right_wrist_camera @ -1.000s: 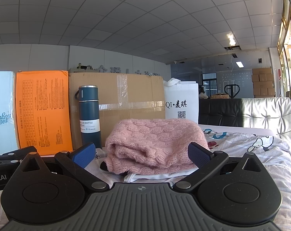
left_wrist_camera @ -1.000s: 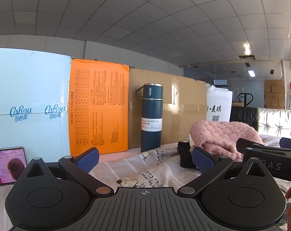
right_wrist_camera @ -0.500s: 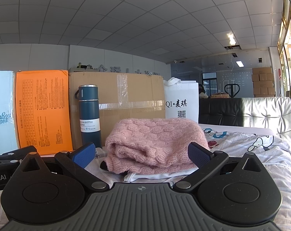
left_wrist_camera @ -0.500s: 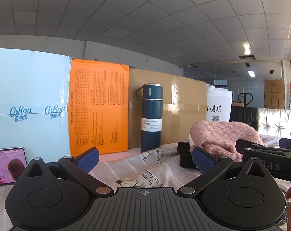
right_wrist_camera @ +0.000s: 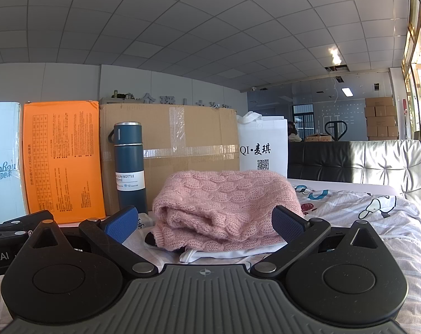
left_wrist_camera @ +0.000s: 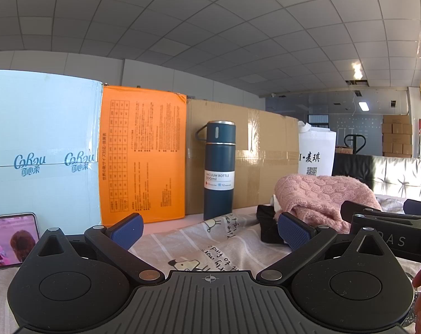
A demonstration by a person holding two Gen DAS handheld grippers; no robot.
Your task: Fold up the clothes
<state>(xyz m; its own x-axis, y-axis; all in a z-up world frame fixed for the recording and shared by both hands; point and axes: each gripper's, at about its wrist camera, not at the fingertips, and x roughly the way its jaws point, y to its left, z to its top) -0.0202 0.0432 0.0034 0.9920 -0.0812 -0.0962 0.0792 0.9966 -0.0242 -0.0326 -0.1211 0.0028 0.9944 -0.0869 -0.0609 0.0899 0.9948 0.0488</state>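
the pink knitted sweater (right_wrist_camera: 227,208) is lying bunched on the bed (right_wrist_camera: 377,222), on top of a white garment (right_wrist_camera: 224,253) and a dark one (left_wrist_camera: 267,224), toward the back edge of the bed where the boxes are standing. it is sitting straight ahead of the right hand-held gripper (right_wrist_camera: 206,222), whose two blue-padded fingers (right_wrist_camera: 289,224) are spread wide and holding nothing, with the heap showing in the gap between them. the sweater's long axis is running left to right across that gripper's line of sight, so the rolled front edge is facing it.

the left hand-held gripper (left_wrist_camera: 210,228) is also gaping wide and gripping nothing, and it is looking at the blue vacuum bottle (left_wrist_camera: 219,169) rather than the clothes; from there the sweater (left_wrist_camera: 324,197) is lying off to its right and farther back. the right one is showing at the right edge of the left view, between the left one and the heap, so i judge the right hand is the nearer one and the likelier to reach first, straight forward onto the near edge.

the bottle is standing upright just left of the pile, near enough to be knocked by a sideways sweep
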